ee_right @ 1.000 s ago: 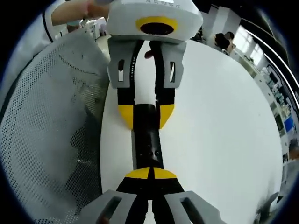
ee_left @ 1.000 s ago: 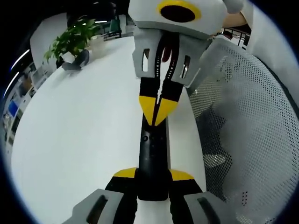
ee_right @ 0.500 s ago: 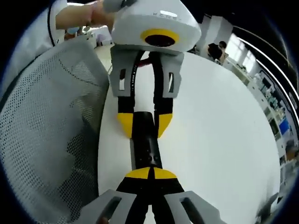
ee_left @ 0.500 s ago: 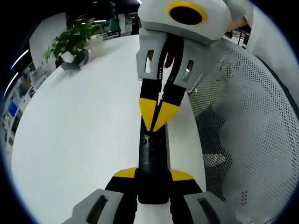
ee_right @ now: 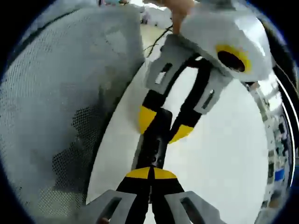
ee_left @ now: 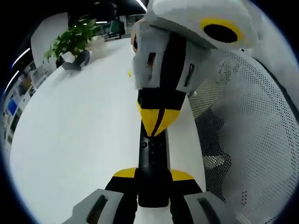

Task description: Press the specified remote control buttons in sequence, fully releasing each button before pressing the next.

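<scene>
Two grippers, slim black remote — glossy

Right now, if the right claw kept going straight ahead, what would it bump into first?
Probably the long black remote control right past its shut yellow tips; the left claw grips it just beyond.

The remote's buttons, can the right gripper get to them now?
Probably yes. The right gripper, jaws shut, already has its tips on the remote control, while the left gripper clamps only the other end.

I see white table; potted plant at far end; mesh chair back beside table edge.
</scene>
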The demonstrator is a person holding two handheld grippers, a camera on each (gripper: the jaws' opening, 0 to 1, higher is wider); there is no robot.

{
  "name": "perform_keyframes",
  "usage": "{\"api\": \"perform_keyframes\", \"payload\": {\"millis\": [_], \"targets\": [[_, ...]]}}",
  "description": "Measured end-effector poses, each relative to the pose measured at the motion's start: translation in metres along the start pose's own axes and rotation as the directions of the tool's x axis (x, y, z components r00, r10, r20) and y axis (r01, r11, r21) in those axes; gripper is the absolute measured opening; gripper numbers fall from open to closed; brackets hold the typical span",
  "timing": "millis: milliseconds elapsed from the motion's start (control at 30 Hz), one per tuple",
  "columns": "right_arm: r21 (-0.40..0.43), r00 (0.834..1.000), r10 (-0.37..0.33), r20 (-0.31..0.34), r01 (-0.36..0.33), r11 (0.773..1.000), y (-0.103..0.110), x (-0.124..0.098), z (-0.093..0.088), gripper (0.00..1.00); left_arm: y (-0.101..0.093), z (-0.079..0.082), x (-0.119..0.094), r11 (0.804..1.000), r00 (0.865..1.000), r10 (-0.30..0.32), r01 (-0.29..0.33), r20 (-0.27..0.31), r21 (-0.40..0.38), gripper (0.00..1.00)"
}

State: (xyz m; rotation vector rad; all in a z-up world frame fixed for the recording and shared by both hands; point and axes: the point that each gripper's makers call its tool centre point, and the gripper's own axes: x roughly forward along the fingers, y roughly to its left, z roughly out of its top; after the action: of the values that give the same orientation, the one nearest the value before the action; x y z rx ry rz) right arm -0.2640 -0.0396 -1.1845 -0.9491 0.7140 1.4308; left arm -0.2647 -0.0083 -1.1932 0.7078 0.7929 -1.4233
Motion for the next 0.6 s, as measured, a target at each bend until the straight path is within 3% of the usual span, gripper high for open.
{"api": "perform_keyframes", "payload": {"millis": [167, 267, 300, 333, 433, 467, 600], "targets": [[0.199, 0.994, -0.044, 0.104, 0.023, 0.980, -0.001, -0.003, 0.001, 0.00, 0.000, 0.000, 0.000, 1.000, 1.000, 0.003, -0.003, -0.007, -0.009, 0.24], [0.348, 0.991, -0.056, 0.124, 0.009, 0.937, 0.000, -0.005, 0.000, 0.00, 0.000, 0.000, 0.000, 1.000, 1.000, -0.002, 0.002, -0.004, -0.018, 0.24], [0.383, 0.988, -0.028, 0.151, -0.032, 0.923, 0.006, -0.005, 0.005, 0.00, 0.000, 0.000, 0.000, 1.000, 1.000, -0.004, 0.004, -0.001, -0.021, 0.24], [0.392, 0.987, -0.019, 0.159, -0.045, 0.919, 0.009, -0.004, 0.007, 0.00, 0.000, 0.000, -0.001, 1.000, 1.000, -0.006, 0.006, 0.001, -0.023, 0.24], [0.315, 0.992, -0.062, 0.110, 0.024, 0.949, 0.007, -0.003, 0.006, 0.00, 0.000, 0.000, -0.001, 1.000, 1.000, -0.011, 0.011, 0.006, -0.021, 0.24], [0.317, 0.993, -0.066, 0.097, 0.032, 0.948, 0.009, -0.003, 0.007, 0.00, -0.001, 0.001, -0.001, 1.000, 1.000, -0.011, 0.011, 0.007, -0.024, 0.24], [0.254, 0.995, -0.050, 0.087, 0.026, 0.967, 0.016, 0.001, 0.014, 0.00, -0.001, 0.001, -0.001, 0.999, 1.000, -0.013, 0.014, 0.014, -0.031, 0.24]]}}
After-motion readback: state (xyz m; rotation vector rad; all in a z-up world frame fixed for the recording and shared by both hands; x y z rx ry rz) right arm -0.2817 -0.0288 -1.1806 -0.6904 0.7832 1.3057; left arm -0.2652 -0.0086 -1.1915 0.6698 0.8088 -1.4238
